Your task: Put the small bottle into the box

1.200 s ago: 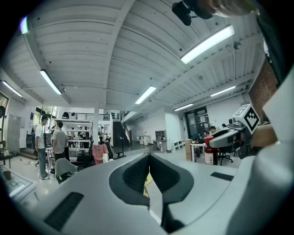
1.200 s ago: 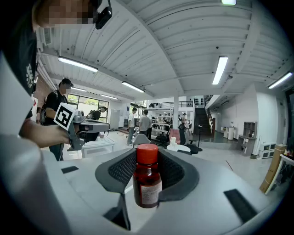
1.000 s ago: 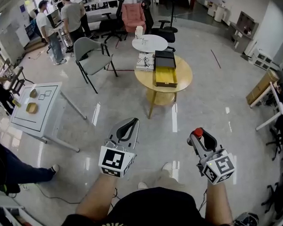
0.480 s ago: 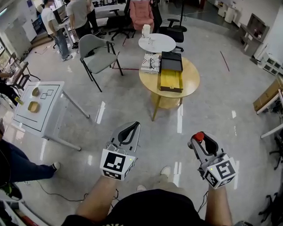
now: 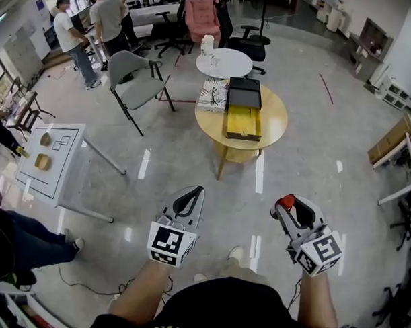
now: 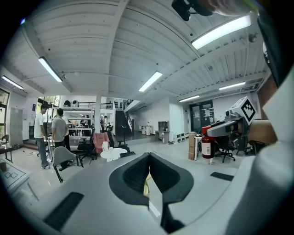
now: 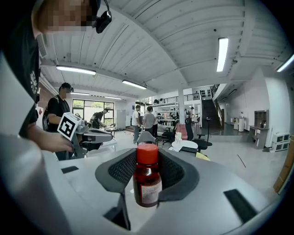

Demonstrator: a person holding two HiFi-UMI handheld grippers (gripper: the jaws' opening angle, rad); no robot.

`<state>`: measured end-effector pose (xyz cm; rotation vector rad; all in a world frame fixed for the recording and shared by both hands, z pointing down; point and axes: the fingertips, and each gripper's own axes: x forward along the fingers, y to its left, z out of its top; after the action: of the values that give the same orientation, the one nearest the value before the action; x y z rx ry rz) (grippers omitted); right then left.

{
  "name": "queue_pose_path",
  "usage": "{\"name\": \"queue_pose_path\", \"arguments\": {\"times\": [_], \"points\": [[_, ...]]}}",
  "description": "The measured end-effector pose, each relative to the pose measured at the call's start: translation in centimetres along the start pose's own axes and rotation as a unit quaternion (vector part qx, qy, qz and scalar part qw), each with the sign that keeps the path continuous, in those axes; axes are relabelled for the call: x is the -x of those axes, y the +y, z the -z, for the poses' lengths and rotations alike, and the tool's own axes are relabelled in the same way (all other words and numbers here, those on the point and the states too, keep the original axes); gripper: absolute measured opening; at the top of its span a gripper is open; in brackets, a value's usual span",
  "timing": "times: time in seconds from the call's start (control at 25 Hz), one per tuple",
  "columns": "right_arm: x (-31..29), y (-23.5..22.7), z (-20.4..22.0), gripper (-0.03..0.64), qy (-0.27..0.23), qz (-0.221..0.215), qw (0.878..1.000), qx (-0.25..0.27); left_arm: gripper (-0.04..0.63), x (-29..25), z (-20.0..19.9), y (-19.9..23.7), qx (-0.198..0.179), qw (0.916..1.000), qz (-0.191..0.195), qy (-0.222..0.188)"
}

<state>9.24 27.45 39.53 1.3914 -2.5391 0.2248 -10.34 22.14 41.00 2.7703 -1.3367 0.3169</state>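
One small dark-red bottle with a red cap (image 7: 147,176) stands upright, pinched in the right tongs (image 5: 288,207), which are held low over the glossy grey floor (image 5: 192,160). The left tongs (image 5: 190,194), beside them, are pressed together with nothing between. Well ahead, an open black box with a yellow inside (image 5: 243,119) rests on a round wooden table (image 5: 274,112).

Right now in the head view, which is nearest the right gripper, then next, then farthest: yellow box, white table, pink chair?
1. Yellow box, on the wooden table ahead of the right gripper.
2. White table, just behind it.
3. Pink chair, at the back.
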Motion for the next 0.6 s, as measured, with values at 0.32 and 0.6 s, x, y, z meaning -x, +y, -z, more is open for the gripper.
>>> {"name": "queue_pose_path", "arguments": {"times": [0.32,0.6], "points": [[-0.9,-3.5,-0.7,0.153,-0.005,-0.008,1.000,-0.004,0.015,-4.1,-2.0,-0.2,-0.016,0.9998,0.002,-0.007],[-1.1,-7.7,-1.3,0.153,-0.014,-0.010,1.000,-0.012,0.015,-7.6,-5.0,-0.6,-0.022,0.9995,-0.008,-0.021]]}}
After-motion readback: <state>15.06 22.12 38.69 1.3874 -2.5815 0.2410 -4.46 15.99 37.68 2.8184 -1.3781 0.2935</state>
